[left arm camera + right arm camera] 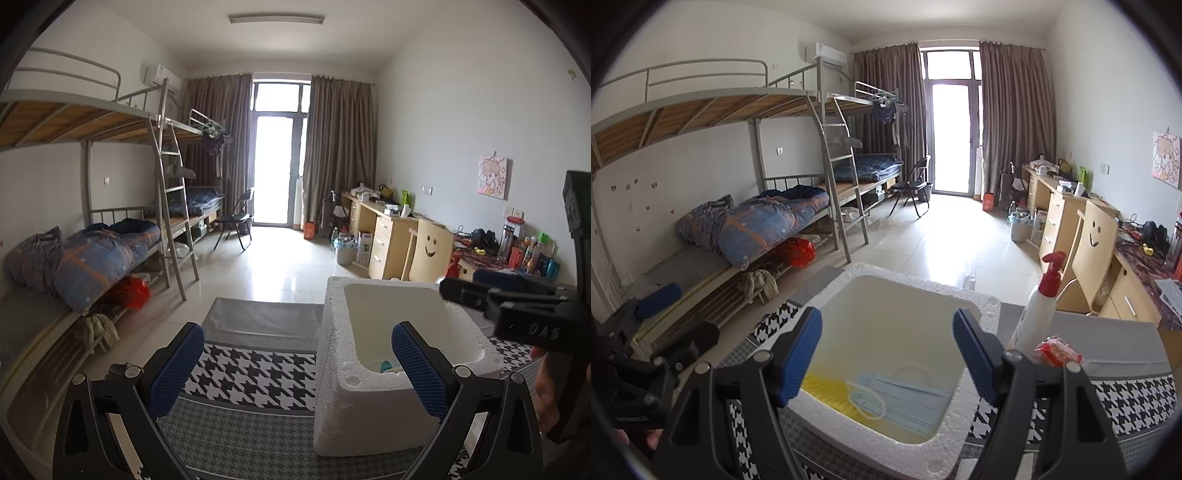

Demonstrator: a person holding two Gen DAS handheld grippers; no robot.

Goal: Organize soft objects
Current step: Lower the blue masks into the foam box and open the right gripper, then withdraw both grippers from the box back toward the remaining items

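A white foam box (354, 402) stands on a houndstooth-covered table (251, 369). In the right wrist view the foam box (960, 417) holds a light blue face mask (905, 404) lying over a yellow cloth (823, 391) on its floor. My right gripper (886, 354) is open and empty, hovering above the box opening. My left gripper (297, 365) is open and empty, to the left of the box with its right finger in front of the box. The right gripper's body (517, 314) shows at the right of the left wrist view.
A white pump bottle with a red top (1039, 306) and a red packet (1058, 350) stand on the table right of the box. Bunk beds (757, 184) line the left wall, desks and a smiley-face chair (1095, 243) the right.
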